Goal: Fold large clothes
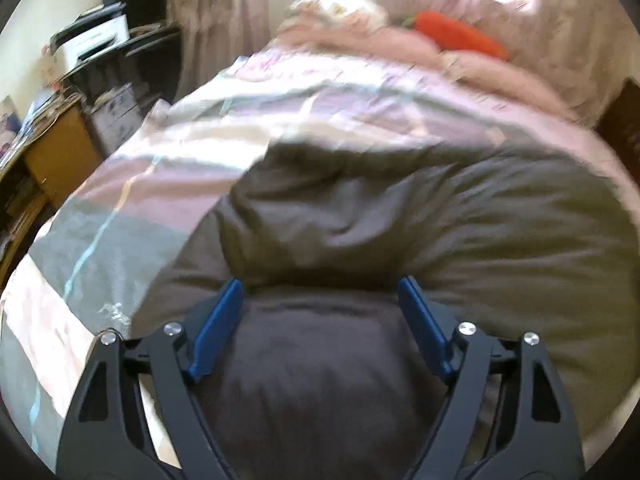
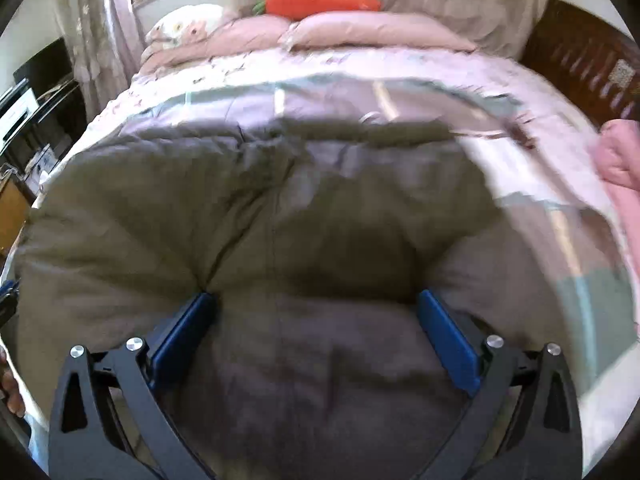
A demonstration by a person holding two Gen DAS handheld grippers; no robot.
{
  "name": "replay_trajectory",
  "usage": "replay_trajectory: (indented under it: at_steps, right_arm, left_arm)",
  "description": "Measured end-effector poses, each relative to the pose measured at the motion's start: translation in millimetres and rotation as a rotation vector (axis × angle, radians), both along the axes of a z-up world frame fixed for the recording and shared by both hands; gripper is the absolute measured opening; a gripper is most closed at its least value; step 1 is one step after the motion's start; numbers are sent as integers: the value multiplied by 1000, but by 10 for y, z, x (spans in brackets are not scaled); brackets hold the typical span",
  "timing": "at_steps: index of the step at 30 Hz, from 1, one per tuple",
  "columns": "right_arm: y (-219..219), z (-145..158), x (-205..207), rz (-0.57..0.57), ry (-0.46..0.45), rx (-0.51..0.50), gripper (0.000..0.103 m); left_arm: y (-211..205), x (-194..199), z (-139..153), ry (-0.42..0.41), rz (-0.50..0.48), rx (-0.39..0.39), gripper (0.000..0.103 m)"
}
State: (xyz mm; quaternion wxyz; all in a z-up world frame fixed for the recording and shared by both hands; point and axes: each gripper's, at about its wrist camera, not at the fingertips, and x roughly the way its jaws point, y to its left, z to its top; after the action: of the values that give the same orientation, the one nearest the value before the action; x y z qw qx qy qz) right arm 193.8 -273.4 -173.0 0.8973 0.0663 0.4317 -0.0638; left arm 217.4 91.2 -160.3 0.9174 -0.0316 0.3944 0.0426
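A large grey-brown garment (image 1: 440,220) lies spread on the bed, and it also fills the right wrist view (image 2: 260,208). My left gripper (image 1: 320,286) is open, its blue fingers (image 1: 218,326) wide apart with a bunched fold of the garment between them. My right gripper (image 2: 316,300) is open too, its blue fingers (image 2: 448,340) spread around another fold of the same cloth. Neither pair of jaws is closed on the fabric. Both views are blurred by motion.
The bed has a pink and grey striped quilt (image 1: 132,200), pink pillows (image 2: 360,32) and an orange carrot plush (image 2: 320,0) at the head. A desk with a printer (image 1: 92,40) stands to the left. A dark wooden bed frame (image 2: 580,64) and a pink cloth (image 2: 620,168) are at the right.
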Motion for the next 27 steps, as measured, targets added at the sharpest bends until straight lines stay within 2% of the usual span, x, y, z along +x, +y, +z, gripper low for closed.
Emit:
replay_trajectory:
  at_steps: [2,5,7,8,10,12,15,18,21,23,27]
  right_arm:
    - [59,355,-298,22,-28,-23,102]
    - [161,944,-664,38,-61,-60,102]
    - [208,1308,-974,21,-91,-41,102]
    - [248,1486,-1172,12,-105,-25,102]
    - [346,1732,-1525,-15,-108,-38,102]
    - [441,1856,-1792,-29,-132,-64,102]
    - [613,1934,-2251,-52,-198,-99,102]
    - [732,1854,-2543,-97,-227,-118,102]
    - [851,1758,-2594,-100,-184,-141,102]
    - [881,1723,-2604,-82,-178,-115,102]
    - [910,1682,-2598,-77,-183,-122,102]
  left_arm:
    - [-164,-219,358,-57,-61,20,82]
    - [-481,-737,1072,-151,-144,48,90]
    - [-620,-1005,1415,-200,-181,49,100]
    - [-718,-1239,1637,-235,-197,66,101]
    - [-814,-1594,1914,-285,-213,86,101]
    - [-870,-1944,2115,-324,-221,75,101]
    - [-907,-2301,2246,-328,-226,33,101]
    - [-979,-2545,2247,-313,-223,30,101]
    - [-1065,-2670,2149,-278,-215,43,101]
    - [-1103,-2731,2091,-255,-215,41,101]
    - [-1089,-2802,1959,-242,-203,-12,101]
